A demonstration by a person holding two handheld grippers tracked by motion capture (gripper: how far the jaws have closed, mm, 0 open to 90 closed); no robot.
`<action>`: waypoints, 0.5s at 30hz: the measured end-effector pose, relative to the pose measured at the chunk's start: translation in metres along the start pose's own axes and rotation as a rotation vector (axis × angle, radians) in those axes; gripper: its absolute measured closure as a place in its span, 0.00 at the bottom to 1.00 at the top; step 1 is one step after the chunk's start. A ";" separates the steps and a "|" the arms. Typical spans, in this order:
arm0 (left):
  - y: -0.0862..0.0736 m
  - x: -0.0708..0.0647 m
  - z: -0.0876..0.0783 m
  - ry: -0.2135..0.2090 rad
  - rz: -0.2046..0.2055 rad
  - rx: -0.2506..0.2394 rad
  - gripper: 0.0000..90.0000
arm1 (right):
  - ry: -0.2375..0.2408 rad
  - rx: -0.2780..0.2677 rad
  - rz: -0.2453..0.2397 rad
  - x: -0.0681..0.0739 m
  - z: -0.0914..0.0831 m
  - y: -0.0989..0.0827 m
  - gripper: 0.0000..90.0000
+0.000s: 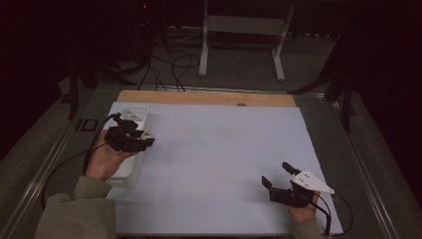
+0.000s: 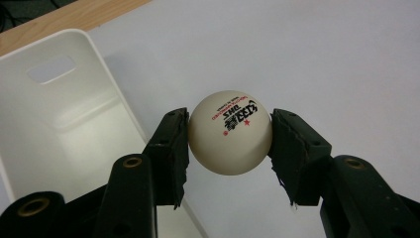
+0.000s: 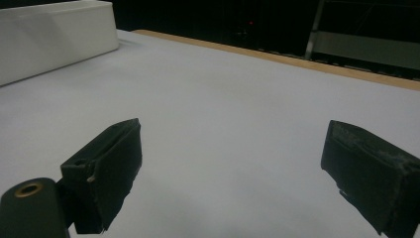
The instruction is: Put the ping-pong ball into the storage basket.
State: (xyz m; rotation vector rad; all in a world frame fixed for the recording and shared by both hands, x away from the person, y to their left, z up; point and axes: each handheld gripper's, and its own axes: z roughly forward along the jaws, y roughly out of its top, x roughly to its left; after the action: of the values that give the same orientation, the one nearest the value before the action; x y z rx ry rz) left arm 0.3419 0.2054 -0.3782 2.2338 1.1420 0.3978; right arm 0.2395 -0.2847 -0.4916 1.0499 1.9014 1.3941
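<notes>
A cream table-tennis ball (image 2: 230,132) with red and black print sits clamped between the two black pads of my left gripper (image 2: 230,144), held above the white sheet just beside the white bin (image 2: 59,124). From the high view my left gripper (image 1: 144,138) hovers over the right rim of that bin (image 1: 130,172) at the table's left. My right gripper (image 1: 277,174) rests low near the front right of the sheet, and its jaws stand wide apart in the right gripper view (image 3: 233,173) with nothing between them.
The white sheet (image 1: 214,159) covers a wooden tabletop whose bare strip (image 1: 209,97) runs along the far edge. The bin's wall (image 3: 54,37) shows far left in the right gripper view. A white metal stand (image 1: 244,35) and cables lie on the floor beyond the table.
</notes>
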 end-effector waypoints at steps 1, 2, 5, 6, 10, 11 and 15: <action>-0.001 0.001 -0.001 0.003 -0.003 0.001 0.57 | -0.001 0.000 0.001 0.000 0.000 0.000 0.10; -0.001 0.001 -0.001 0.003 -0.003 0.001 0.57 | -0.001 0.000 0.001 0.000 0.000 0.000 0.10; -0.003 0.002 -0.002 0.007 -0.007 0.005 0.57 | -0.002 0.000 0.001 0.000 0.000 0.000 0.10; -0.003 0.002 -0.002 0.007 -0.007 0.005 0.57 | -0.002 0.001 0.001 0.000 0.000 0.000 0.10; -0.005 0.004 -0.002 0.013 -0.011 0.009 0.57 | -0.003 0.001 0.001 0.000 0.000 0.000 0.10; -0.006 0.005 -0.003 0.017 -0.011 0.010 0.57 | -0.003 0.000 0.001 0.000 0.000 0.000 0.10; -0.007 0.007 -0.004 0.025 -0.017 0.013 0.57 | -0.003 0.001 0.002 0.000 0.000 0.000 0.10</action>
State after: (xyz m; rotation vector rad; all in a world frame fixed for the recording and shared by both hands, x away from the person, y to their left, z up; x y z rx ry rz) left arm 0.3398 0.2161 -0.3800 2.2344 1.1788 0.4133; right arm 0.2396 -0.2846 -0.4915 1.0533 1.8998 1.3924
